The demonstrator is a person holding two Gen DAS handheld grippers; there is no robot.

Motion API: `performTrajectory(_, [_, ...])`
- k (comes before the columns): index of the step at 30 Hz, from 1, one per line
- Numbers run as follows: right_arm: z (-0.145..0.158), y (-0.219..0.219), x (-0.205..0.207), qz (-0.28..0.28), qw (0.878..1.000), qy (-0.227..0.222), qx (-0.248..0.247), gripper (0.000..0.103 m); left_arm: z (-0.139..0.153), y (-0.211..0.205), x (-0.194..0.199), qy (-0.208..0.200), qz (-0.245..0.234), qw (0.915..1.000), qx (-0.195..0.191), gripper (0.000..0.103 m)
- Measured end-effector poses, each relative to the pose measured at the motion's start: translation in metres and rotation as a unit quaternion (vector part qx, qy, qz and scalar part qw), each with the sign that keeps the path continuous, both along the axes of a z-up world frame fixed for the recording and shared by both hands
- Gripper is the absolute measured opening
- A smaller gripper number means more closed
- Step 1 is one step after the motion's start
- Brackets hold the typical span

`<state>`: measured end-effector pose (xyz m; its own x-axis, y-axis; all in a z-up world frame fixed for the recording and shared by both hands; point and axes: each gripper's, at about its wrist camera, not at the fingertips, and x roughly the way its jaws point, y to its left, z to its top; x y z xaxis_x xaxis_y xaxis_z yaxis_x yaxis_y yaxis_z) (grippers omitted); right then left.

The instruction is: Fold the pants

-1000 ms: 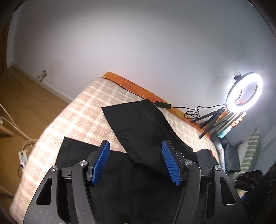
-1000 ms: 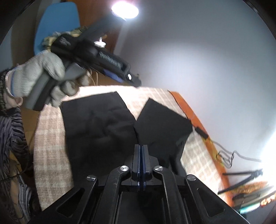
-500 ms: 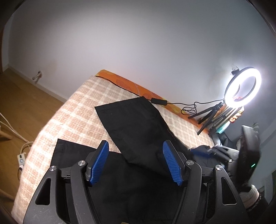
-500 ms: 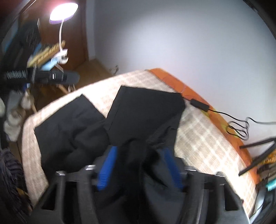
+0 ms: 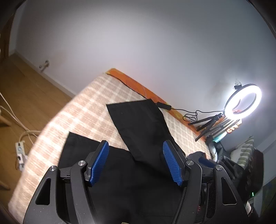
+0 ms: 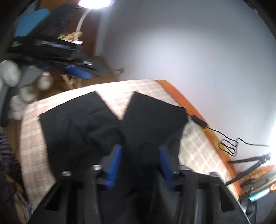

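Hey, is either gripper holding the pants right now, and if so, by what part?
Neither: the left gripper and right gripper are both open above the black pants, fingers apart.

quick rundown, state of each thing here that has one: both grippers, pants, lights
left gripper: open, holding nothing
right gripper: open, black cloth between its fingers
pants: unfolded, legs spread apart on the bed
ring light: on
desk lamp: on

right hand-held gripper (image 6: 139, 165): clamped → spread | pants (image 6: 82, 131): released
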<state>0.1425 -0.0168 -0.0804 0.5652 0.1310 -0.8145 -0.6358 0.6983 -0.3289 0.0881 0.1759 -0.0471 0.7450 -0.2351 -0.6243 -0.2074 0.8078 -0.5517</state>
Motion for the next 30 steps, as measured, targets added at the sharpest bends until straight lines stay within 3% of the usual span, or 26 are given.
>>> performTrajectory(3, [-0.016, -0.005, 0.026, -0.028, 0.999, 0.016, -0.017, 0.062, 0.006, 0.005, -0.002, -0.003, 0.012, 0.9995, 0.03, 0.065])
performTrajectory(8, [-0.045, -0.017, 0.066, -0.075, 0.995, 0.034, -0.053, 0.055, 0.002, 0.013, -0.002, 0.003, 0.014, 0.9997, 0.022, 0.065])
performTrajectory(10, [-0.05, -0.027, 0.08, -0.095, 0.993, 0.062, -0.028, 0.023, 0.002, 0.013, -0.001, 0.007, 0.016, 0.9993, 0.032, 0.065])
performTrajectory(12, [-0.049, -0.034, 0.087, -0.114, 0.99, 0.077, 0.004, 0.012, -0.001, 0.016, 0.0, 0.011, 0.018, 0.9991, 0.036, 0.065])
performTrajectory(14, [-0.041, -0.036, 0.086, -0.125, 0.99, 0.065, 0.02, 0.006, -0.004, 0.02, 0.001, 0.014, 0.022, 0.9994, 0.025, 0.065])
performTrajectory(18, [-0.013, -0.027, 0.059, -0.093, 0.994, 0.038, 0.048, 0.005, -0.008, 0.023, 0.001, 0.016, 0.021, 0.9996, 0.011, 0.065])
performTrajectory(21, [-0.003, -0.019, 0.025, -0.054, 0.994, 0.055, 0.08, 0.004, -0.007, 0.019, 0.0, 0.012, 0.014, 0.9998, -0.001, 0.065])
performTrajectory(25, [-0.015, 0.001, -0.036, 0.018, 0.997, 0.065, 0.046, 0.003, -0.007, 0.004, 0.006, 0.012, -0.015, 0.9998, -0.004, 0.065])
performTrajectory(30, [-0.038, 0.006, -0.07, 0.035, 0.995, 0.085, 0.042, 0.003, -0.032, -0.01, 0.016, 0.056, -0.036, 0.9976, -0.021, 0.069])
